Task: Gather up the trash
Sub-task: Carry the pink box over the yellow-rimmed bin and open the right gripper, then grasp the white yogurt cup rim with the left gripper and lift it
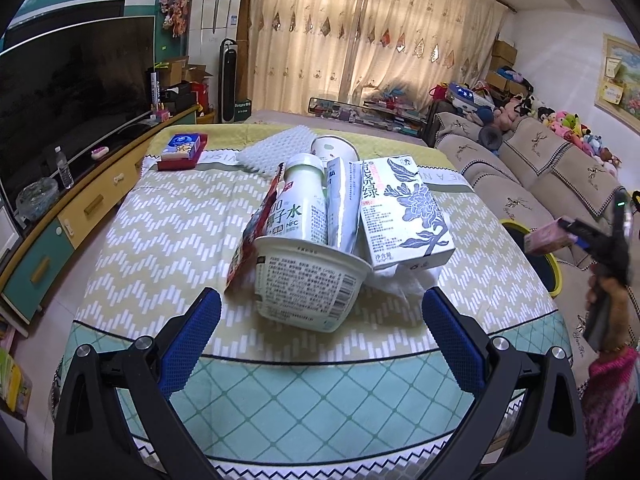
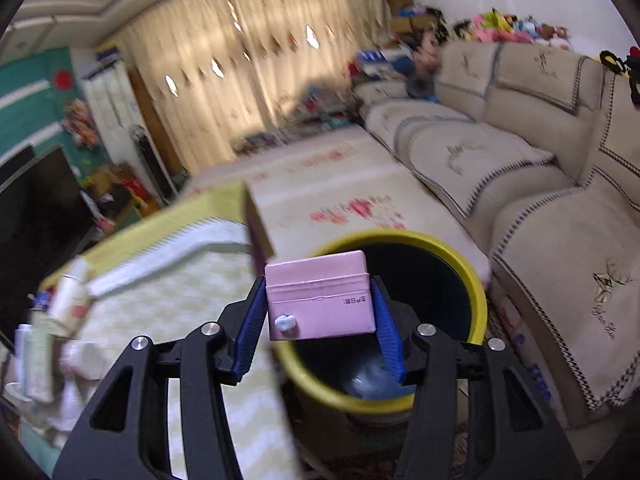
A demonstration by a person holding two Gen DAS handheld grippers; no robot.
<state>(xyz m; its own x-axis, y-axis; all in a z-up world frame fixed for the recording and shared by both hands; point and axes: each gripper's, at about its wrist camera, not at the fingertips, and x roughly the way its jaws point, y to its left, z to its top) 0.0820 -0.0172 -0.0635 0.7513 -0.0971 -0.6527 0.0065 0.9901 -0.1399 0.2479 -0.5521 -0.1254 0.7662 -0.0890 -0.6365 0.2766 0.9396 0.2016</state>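
My right gripper [image 2: 320, 304] is shut on a pink carton [image 2: 320, 300], held over the mouth of a yellow-rimmed bin [image 2: 478, 280] beside the table; the carton [image 1: 546, 238] and a hand show at the right of the left wrist view. My left gripper [image 1: 320, 320] stands open, its blue pads either side of a white paper bowl [image 1: 308, 284] lying on its side, not touching it. Behind the bowl lie a coconut water bottle [image 1: 302, 200], a silver pouch [image 1: 340, 208], a white-and-blue tea box [image 1: 404, 212], a red wrapper [image 1: 250, 244], crumpled tissue [image 1: 404, 282] and a paper cup [image 1: 332, 148].
The table [image 1: 160, 240] wears a yellow-green zigzag cloth. A red tissue box [image 1: 182, 152] and a white foam sheet [image 1: 268, 152] lie at its far end. A beige sofa [image 2: 540, 200] runs along the right. A TV cabinet [image 1: 60, 216] lines the left.
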